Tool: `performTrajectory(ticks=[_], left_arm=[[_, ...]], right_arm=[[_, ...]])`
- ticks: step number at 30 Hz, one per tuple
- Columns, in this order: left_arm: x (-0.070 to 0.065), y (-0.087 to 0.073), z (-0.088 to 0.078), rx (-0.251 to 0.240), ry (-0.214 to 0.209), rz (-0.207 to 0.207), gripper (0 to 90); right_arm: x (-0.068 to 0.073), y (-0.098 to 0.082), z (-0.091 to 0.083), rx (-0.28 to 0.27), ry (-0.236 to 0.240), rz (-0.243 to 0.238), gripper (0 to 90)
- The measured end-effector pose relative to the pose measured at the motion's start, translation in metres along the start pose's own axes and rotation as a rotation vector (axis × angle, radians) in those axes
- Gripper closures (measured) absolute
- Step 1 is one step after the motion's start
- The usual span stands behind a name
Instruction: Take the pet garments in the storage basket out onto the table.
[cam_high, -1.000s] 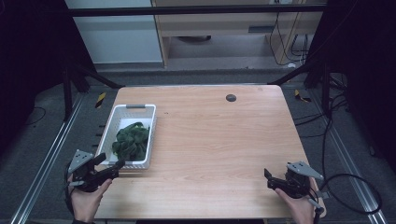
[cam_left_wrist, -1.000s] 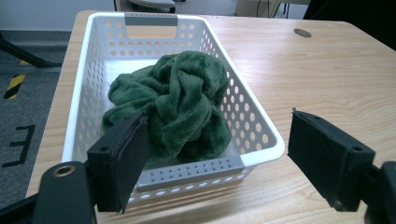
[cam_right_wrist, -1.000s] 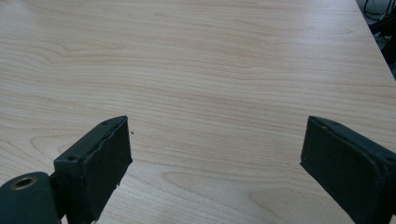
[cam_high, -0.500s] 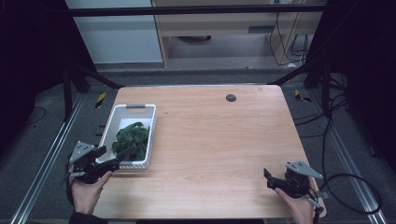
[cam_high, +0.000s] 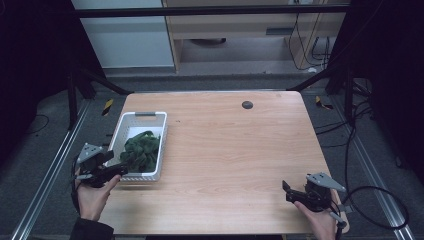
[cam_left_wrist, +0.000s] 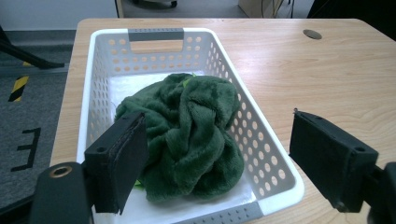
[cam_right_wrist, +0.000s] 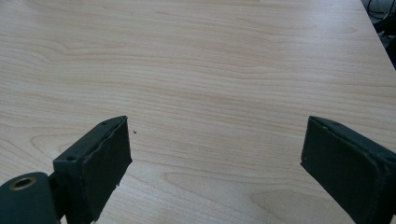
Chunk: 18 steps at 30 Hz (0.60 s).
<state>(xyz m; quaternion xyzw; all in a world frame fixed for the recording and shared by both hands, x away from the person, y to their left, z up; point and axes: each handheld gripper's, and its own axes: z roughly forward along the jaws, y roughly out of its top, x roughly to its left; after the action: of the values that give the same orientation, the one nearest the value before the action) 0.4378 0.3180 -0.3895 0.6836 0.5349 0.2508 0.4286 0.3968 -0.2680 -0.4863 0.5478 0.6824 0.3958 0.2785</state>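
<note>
A white perforated basket (cam_high: 128, 128) (cam_left_wrist: 271, 149) stands on the left part of the wooden table (cam_high: 225, 150). A crumpled dark green plush cloth (cam_high: 141, 150) (cam_left_wrist: 191, 126) lies inside it. My left gripper (cam_high: 114, 165) (cam_left_wrist: 219, 163) is open at the basket's near end, its jaws set wide on either side of the near rim, nothing held. Down at the table's near right corner, my right gripper (cam_high: 289, 191) (cam_right_wrist: 215, 163) is open and low over bare wood (cam_right_wrist: 210, 70), empty.
A dark round grommet (cam_high: 247, 104) (cam_left_wrist: 312, 34) sits near the table's far edge. A metal frame and grey floor (cam_high: 45, 150) surround the table. Cables lie on the floor at the right (cam_high: 370, 190).
My left gripper has moved up and toward the basket's near end. The right gripper has stayed almost still.
</note>
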Motion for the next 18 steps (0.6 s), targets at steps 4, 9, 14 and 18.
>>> performTrajectory(ticks=[4,9,14,18], left_arm=[[0.001,0.005,0.003,0.008,0.009,0.006,18.6],[0.000,0.010,0.008,0.025,0.007,0.012,18.6],[0.001,0.014,0.014,0.053,0.016,0.033,18.6],[-0.001,0.019,0.019,0.069,0.020,0.048,18.6]], right_arm=[[0.000,0.000,0.001,0.000,0.001,-0.004,8.2],[0.000,0.000,0.001,0.006,0.004,-0.002,8.2],[0.000,0.000,0.001,0.007,0.007,-0.003,8.2],[0.000,0.000,0.002,0.008,0.008,-0.005,8.2]])
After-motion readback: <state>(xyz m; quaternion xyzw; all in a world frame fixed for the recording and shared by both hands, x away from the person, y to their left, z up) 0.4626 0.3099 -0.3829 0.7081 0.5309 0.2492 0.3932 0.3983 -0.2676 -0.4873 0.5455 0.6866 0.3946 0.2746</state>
